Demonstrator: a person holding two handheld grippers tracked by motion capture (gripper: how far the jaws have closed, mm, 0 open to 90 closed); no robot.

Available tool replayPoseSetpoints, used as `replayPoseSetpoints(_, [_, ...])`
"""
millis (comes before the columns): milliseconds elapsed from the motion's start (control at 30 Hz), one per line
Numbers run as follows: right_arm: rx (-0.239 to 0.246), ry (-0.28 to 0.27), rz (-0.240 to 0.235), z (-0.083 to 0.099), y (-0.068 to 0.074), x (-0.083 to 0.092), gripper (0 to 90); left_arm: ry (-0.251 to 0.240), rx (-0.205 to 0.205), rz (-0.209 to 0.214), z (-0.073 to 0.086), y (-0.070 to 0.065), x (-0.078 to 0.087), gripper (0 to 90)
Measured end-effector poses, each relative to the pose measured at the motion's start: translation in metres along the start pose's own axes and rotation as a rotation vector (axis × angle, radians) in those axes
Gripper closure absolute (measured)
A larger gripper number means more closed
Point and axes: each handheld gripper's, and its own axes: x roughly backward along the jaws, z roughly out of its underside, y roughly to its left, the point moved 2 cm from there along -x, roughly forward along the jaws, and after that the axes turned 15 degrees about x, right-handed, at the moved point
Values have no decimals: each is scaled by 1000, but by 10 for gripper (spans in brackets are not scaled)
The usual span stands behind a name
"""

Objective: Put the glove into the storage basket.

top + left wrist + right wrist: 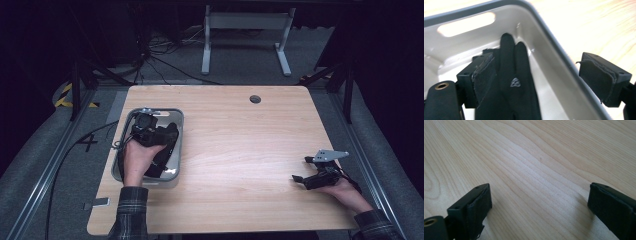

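A grey plastic bin (181, 142) stands at the left of the wooden table (240, 140), and a black glove (159, 166) lies inside it. My left gripper (170, 134) hovers over the bin in the person's left hand. In the left gripper view the jaws of the left gripper (540, 76) stand wide apart. The glove (516, 75) lies on the bin (554, 45) floor below them, its fingers pointing away, and neither pad presses on it. My right gripper (301, 169) rests low near the table's front right, and its jaws (540, 205) are open over bare wood.
The bin has a slot handle (466, 23) in its far wall. A round cable hole (255, 99) sits near the table's far edge. A white desk frame (245, 30) and cables lie on the floor beyond the table.
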Motion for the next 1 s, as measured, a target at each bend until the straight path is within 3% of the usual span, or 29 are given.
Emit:
replayPoseSetpoints(500, [0,-1,-1,0,0,0,58,-24,-81,75,-4,-51,-6,138])
replayPoseSetpoints(667, [0,-1,-1,0,0,0,58,-25,-105,110,-3,-72,-14,138])
replayPoseSetpoints(1000, [-1,-1,-1,0,0,0,58,-16,-137,151,6,-100,-29,138])
